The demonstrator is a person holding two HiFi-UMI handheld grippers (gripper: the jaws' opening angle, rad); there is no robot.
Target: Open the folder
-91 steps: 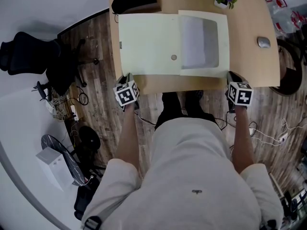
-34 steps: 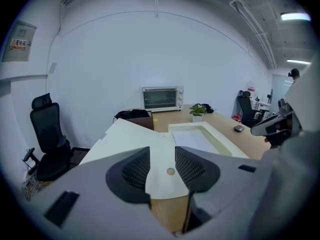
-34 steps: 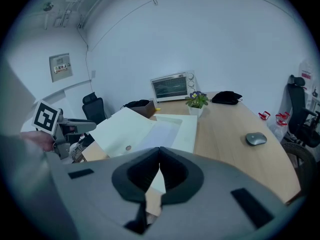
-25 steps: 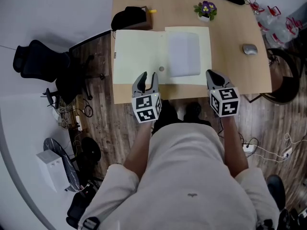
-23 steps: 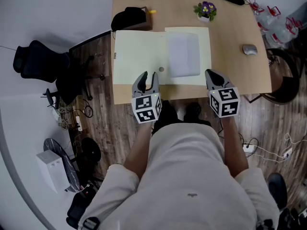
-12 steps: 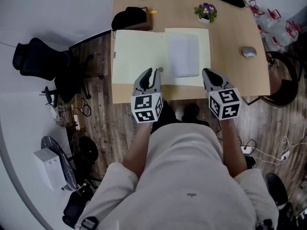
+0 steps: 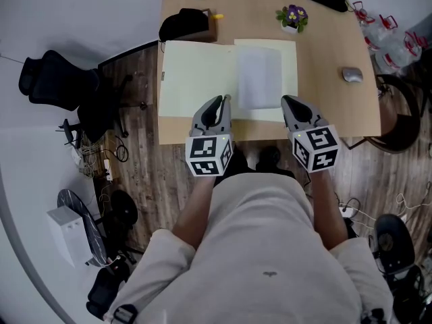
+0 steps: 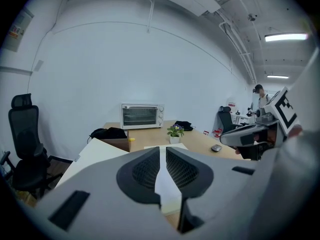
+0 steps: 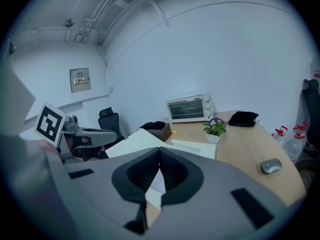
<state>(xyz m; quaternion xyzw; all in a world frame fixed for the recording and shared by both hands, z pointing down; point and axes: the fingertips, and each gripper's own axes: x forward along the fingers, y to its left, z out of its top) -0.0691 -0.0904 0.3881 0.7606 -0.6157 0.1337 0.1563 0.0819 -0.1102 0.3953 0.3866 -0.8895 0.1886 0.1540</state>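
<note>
Cream folder open and flat on the wooden table, both leaves spread, the left leaf reaching the table's left edge. White sheet on the right leaf.

Left gripper at 6 o'clock of the folder, tips above its near edge, close to the middle fold. Jaws just closing in, now a thin slit apart, nothing between them, not touching the folder as far as the gripper view shows.

Right gripper at 5 o'clock of the folder, tips above the near right corner of the right leaf. Jaws pressed fully together, nothing held.

Marker cubes of both grippers nearer the person, past the table's near edge.

At 1 o'clock of the folder, a small potted plant with purple flowers. At 3 o'clock, well apart, a grey mouse. At 11 o'clock, just beyond the folder's far left corner, a black bag. At 12 o'clock, at the table's far edge, a toaster oven. At 9 o'clock, off the table, a black office chair.
</note>
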